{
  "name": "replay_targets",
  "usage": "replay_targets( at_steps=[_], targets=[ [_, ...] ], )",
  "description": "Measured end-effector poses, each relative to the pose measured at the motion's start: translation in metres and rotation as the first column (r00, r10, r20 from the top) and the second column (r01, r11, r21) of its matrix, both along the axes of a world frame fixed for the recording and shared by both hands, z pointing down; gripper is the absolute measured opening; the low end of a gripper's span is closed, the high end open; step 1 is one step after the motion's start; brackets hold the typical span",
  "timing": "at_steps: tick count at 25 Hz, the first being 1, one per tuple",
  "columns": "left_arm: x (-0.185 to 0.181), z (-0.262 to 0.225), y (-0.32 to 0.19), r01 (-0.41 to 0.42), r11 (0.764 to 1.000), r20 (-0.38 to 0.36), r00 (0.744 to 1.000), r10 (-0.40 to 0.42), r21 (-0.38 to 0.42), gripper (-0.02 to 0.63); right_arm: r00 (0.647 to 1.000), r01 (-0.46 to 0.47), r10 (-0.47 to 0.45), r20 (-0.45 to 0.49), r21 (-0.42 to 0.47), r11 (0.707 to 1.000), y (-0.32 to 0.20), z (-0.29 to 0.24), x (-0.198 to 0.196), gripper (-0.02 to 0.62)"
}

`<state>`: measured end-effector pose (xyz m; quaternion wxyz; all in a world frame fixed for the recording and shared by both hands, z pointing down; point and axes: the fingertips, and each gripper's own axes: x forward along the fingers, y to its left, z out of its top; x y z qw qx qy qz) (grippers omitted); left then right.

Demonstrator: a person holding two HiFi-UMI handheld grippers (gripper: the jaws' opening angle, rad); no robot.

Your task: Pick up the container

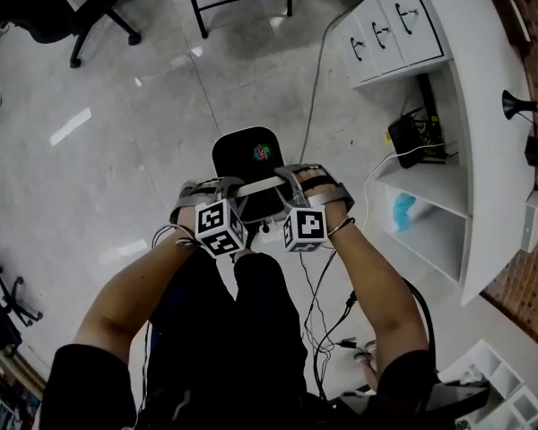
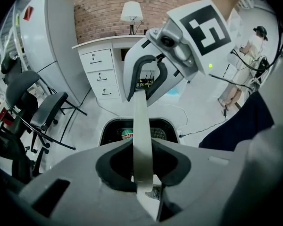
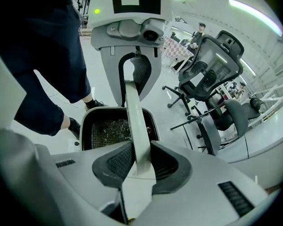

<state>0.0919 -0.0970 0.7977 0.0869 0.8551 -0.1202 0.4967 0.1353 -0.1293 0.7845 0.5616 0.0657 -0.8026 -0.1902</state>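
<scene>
the container (image 1: 247, 155) is a black tub with a mesh bottom and a round sticker (image 1: 263, 152) inside. it sits low over the pale floor (image 1: 117, 150), right in front of the person's legs (image 1: 224, 321) and well apart from the white shelf unit (image 1: 484, 79) along the floor's right edge. whether its base rests on the floor or has just cleared it, i cannot tell.

a flat, pale handle (image 1: 262, 184) arches over the tub's near side, and both tools have it. the left tongs (image 1: 226, 189) are pressed onto the strip near its left end, and the right tongs (image 1: 298, 179) pinch it near its right end. each gripper view shows the strip running straight up between the dark pads, with the open tub below.

taking the handle at two spaced points looks deliberate. a thin strip held at one spot would let the tub swing or tip, while two grips keep it level. the pads lie flat against the strip's broad faces, which should resist slipping.

my judgement is that the grasp is made and what remains is an even lift. raising one side faster would tilt the tub, and loose cables (image 1: 327, 330) trail on the floor near the feet.
</scene>
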Motion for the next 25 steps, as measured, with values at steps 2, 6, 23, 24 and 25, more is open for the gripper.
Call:
replay_targets(
  at_steps=[2,6,23,24,25],
  targets=[
    [-0.004,-0.024,0.002,0.004,1.000,-0.010,1.000,-0.004,-0.006,0.072,1.000,0.000,0.000,0.006,-0.003,1.000,0.002,-0.025,-0.004,0.095],
    [-0.013,-0.069,0.007,0.020,1.000,-0.018,1.000,-0.021,-0.014,0.072,0.999,-0.012,0.013,0.035,-0.018,1.000,0.006,-0.069,-0.014,0.097],
    [-0.037,-0.250,0.002,-0.005,1.000,-0.094,0.996,0.005,0.004,0.072,0.996,-0.005,0.003,0.087,0.029,1.000,0.003,-0.253,-0.039,0.094],
    [-0.039,-0.261,0.000,-0.011,1.000,-0.100,0.995,0.012,0.012,0.072,0.996,-0.013,0.009,0.089,0.041,0.999,0.001,-0.262,-0.041,0.095],
    [-0.041,-0.272,-0.002,-0.017,1.000,-0.105,0.994,0.020,0.024,0.072,0.996,-0.020,0.015,0.091,0.050,0.999,-0.001,-0.273,-0.042,0.095]
  ],
)
